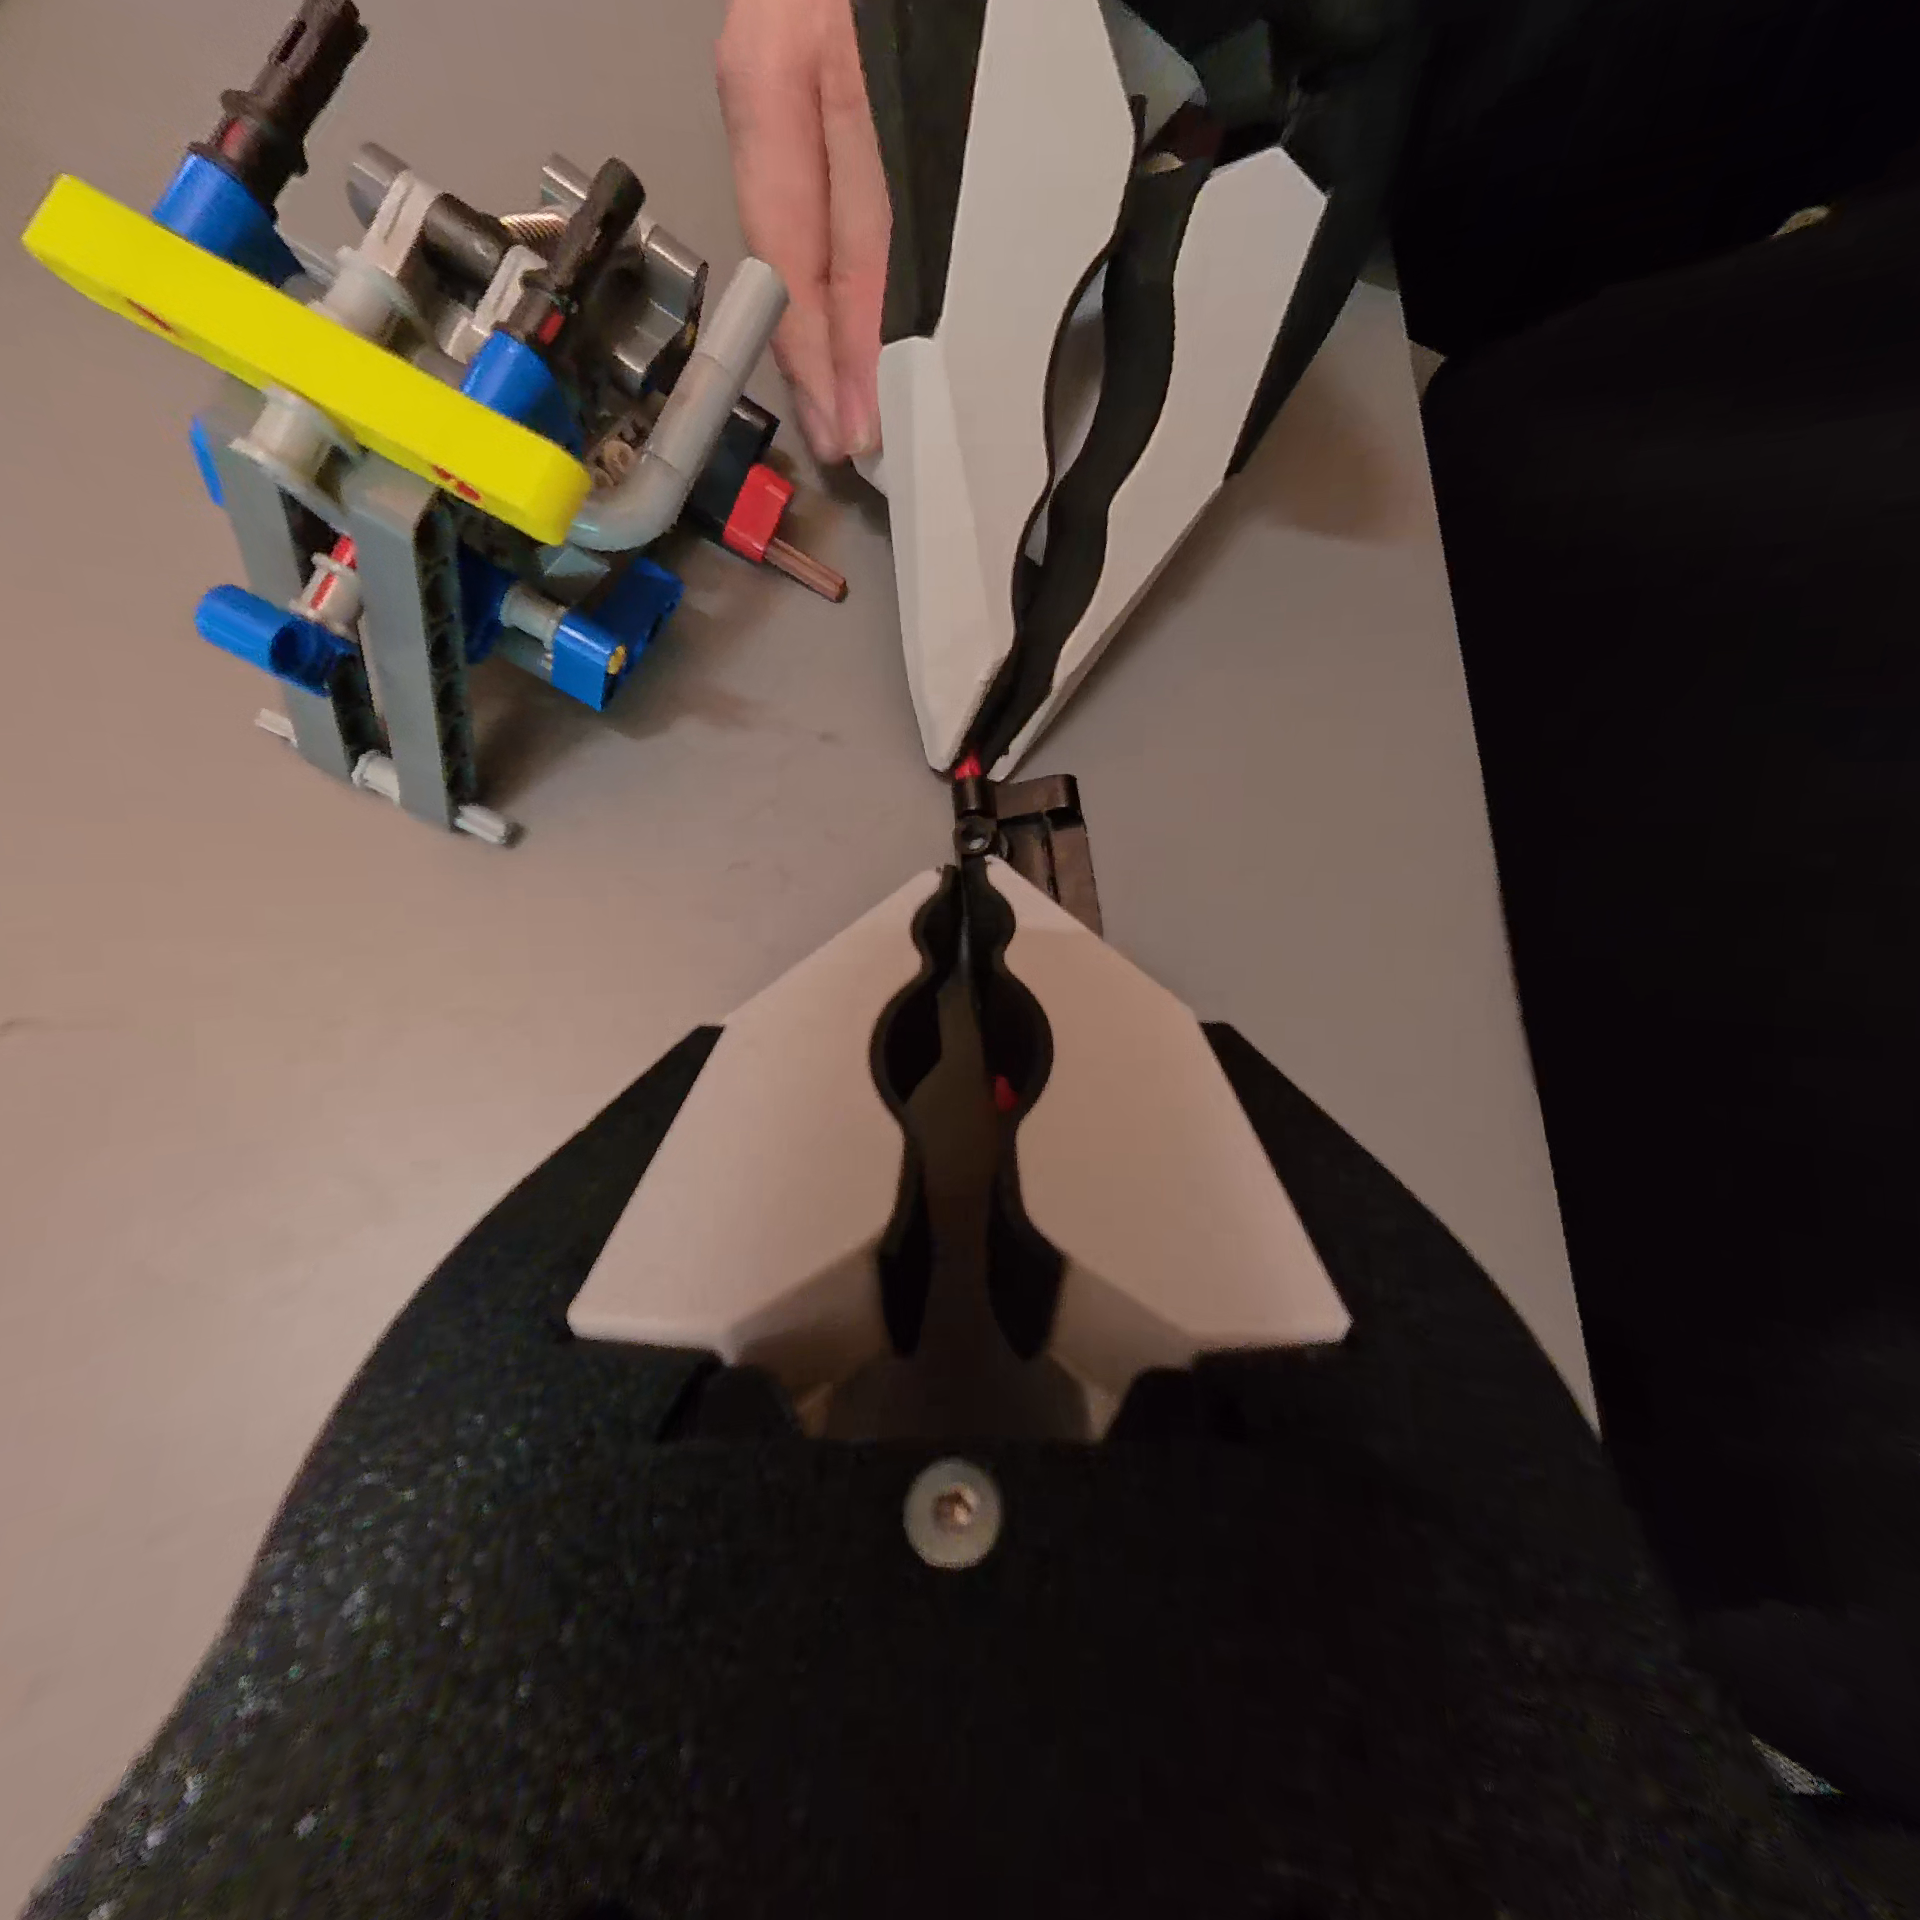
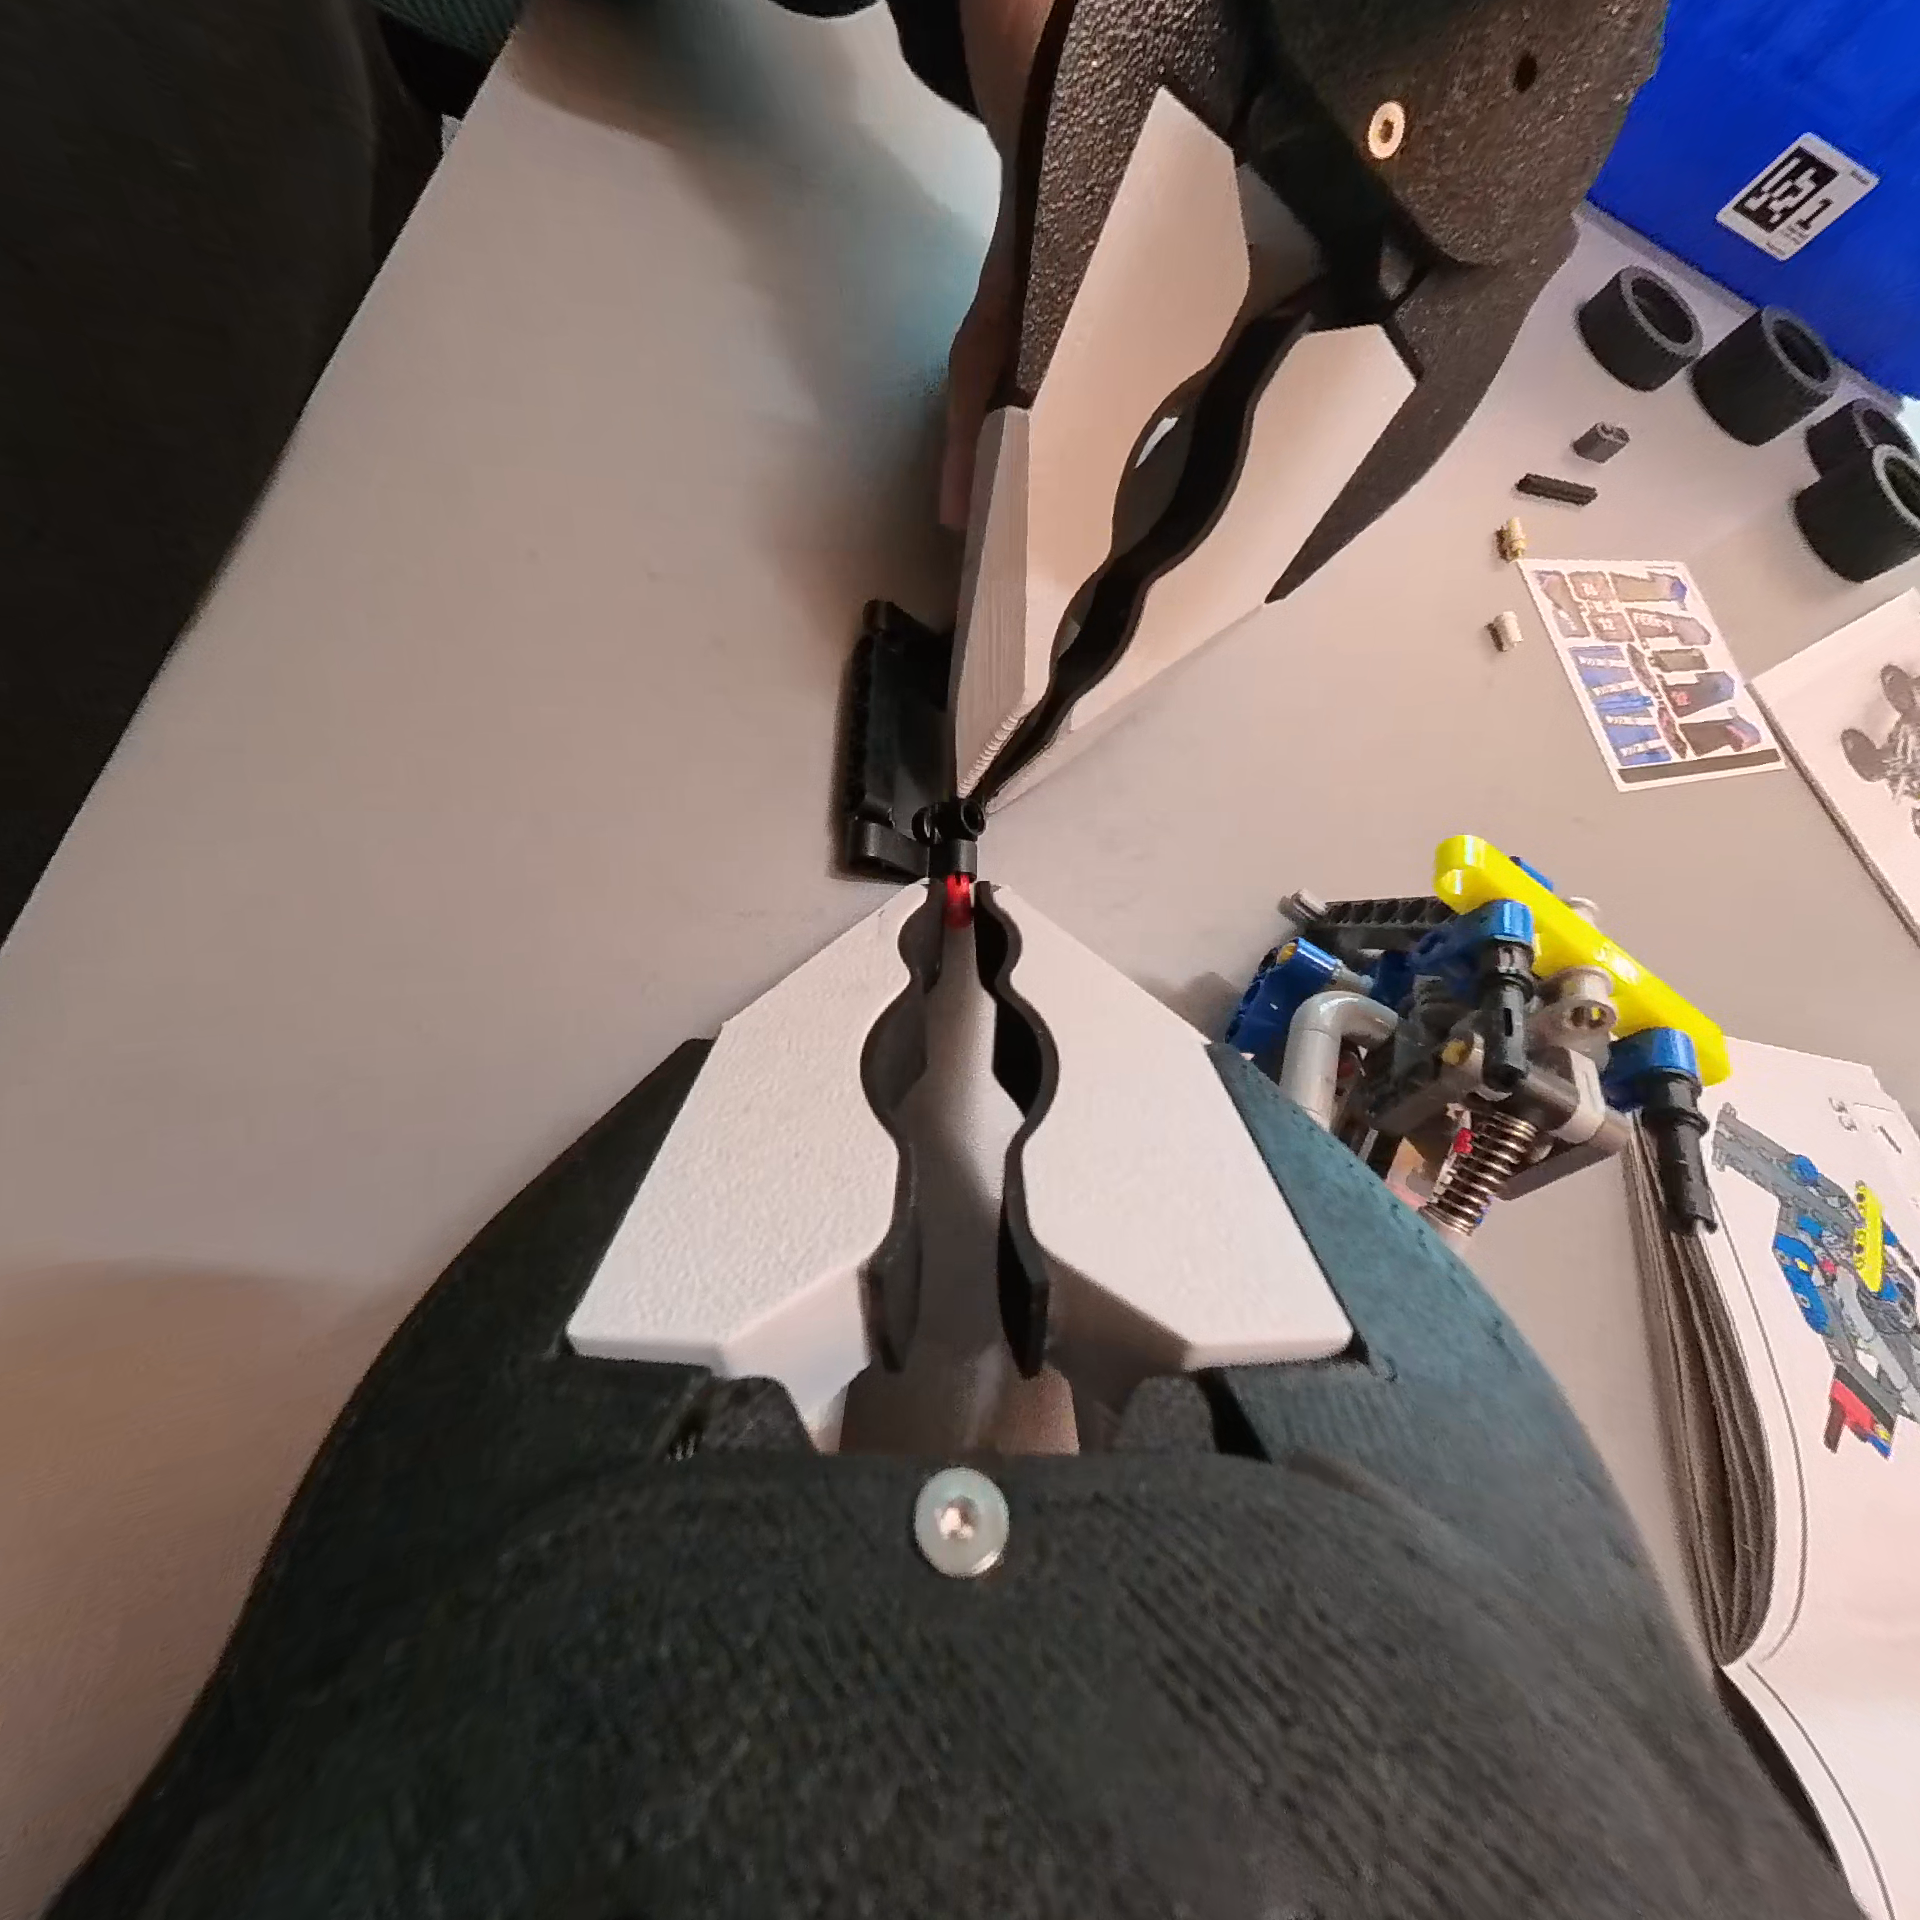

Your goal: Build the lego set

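My left fingers [image 1: 968,878] are clamped together on the black end of a small black plastic connector with a red pin [image 1: 972,816], held just above the grey worktop [image 1: 623,987]. My right fingers [image 2: 954,896] meet it tip to tip, pinching the red pin end. A black ribbed plastic beam [image 2: 891,743] lies on the worktop right beside the tips. A part-built brick model with a yellow beam [image 1: 343,395] stands well apart, near an open instruction booklet [image 2: 1808,1351].

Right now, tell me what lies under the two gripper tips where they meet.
A flat black ribbed panel lies on the grey table beneath the small black-and-red connector piece pinched between left gripper and right gripper. The grippers cover the panel's far side.
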Action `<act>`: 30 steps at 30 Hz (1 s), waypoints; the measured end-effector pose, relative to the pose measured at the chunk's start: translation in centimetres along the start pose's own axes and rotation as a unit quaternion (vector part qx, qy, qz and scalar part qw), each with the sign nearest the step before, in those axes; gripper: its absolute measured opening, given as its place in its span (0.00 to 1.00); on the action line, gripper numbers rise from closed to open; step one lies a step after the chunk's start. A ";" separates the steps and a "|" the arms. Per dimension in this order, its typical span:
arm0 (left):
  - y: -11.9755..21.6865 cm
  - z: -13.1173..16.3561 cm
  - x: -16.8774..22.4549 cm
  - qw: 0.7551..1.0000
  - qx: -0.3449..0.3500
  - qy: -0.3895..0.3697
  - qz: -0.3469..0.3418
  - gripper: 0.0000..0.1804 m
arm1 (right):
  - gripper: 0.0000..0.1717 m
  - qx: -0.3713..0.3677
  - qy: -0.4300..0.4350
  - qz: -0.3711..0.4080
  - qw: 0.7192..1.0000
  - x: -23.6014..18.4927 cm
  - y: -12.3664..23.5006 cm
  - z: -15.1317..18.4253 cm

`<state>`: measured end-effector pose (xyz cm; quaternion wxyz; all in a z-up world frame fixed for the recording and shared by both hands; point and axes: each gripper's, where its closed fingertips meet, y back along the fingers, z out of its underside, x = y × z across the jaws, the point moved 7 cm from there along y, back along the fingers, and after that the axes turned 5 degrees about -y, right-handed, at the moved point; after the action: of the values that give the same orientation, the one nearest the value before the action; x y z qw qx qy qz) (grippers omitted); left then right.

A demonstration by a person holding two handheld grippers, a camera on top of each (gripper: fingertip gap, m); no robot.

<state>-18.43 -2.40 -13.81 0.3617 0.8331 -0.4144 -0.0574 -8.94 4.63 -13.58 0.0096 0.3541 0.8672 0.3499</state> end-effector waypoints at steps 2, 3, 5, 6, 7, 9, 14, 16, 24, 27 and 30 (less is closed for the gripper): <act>0.0 0.0 0.0 1.000 -0.001 -0.001 0.002 0.00 | 0.03 0.002 0.001 -0.004 1.000 -0.1 0.1 0.0; 0.0 0.0 0.0 1.000 -0.001 -0.001 0.004 0.00 | 0.05 0.004 -0.001 -0.008 1.000 -0.1 0.1 0.0; 0.0 0.0 -0.1 1.000 -0.002 -0.001 0.009 0.00 | 0.05 0.002 -0.007 -0.018 1.000 -0.2 0.2 0.0; 0.0 0.0 -0.1 1.000 -0.003 -0.002 0.011 0.00 | 0.05 0.000 -0.013 -0.024 1.000 -0.1 0.2 0.0; 0.0 0.0 -0.1 1.000 -0.004 -0.002 0.012 0.00 | 0.07 -0.001 -0.021 -0.029 0.999 -0.1 0.2 0.1; 0.0 0.0 -0.1 1.000 -0.007 -0.001 0.015 0.00 | 0.10 -0.003 -0.038 -0.036 0.999 -0.1 0.5 0.2; 0.0 -0.1 -0.1 1.000 -0.010 -0.003 0.021 0.00 | 0.03 -0.007 -0.037 -0.047 0.998 -0.4 0.6 0.4; 0.0 -0.1 -0.1 1.000 -0.011 -0.004 0.022 0.00 | 0.03 -0.006 -0.038 -0.050 0.998 -0.4 0.6 0.4; 0.0 -0.1 -0.1 1.000 -0.007 -0.002 0.022 0.00 | 0.02 -0.007 -0.038 -0.053 0.998 -0.6 0.6 0.3; 0.0 -0.1 -0.1 1.000 -0.006 -0.001 0.020 0.00 | 0.02 -0.017 -0.058 -0.005 0.998 -0.3 0.1 0.0; 0.2 0.0 -0.1 1.000 -0.007 -0.002 0.017 0.00 | 0.02 -0.023 -0.080 0.028 0.996 -0.3 -0.2 -0.2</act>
<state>-18.62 -2.38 -13.72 0.3680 0.8231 -0.4290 -0.0560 -8.86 4.20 -13.61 0.0775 0.4046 0.8453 0.3402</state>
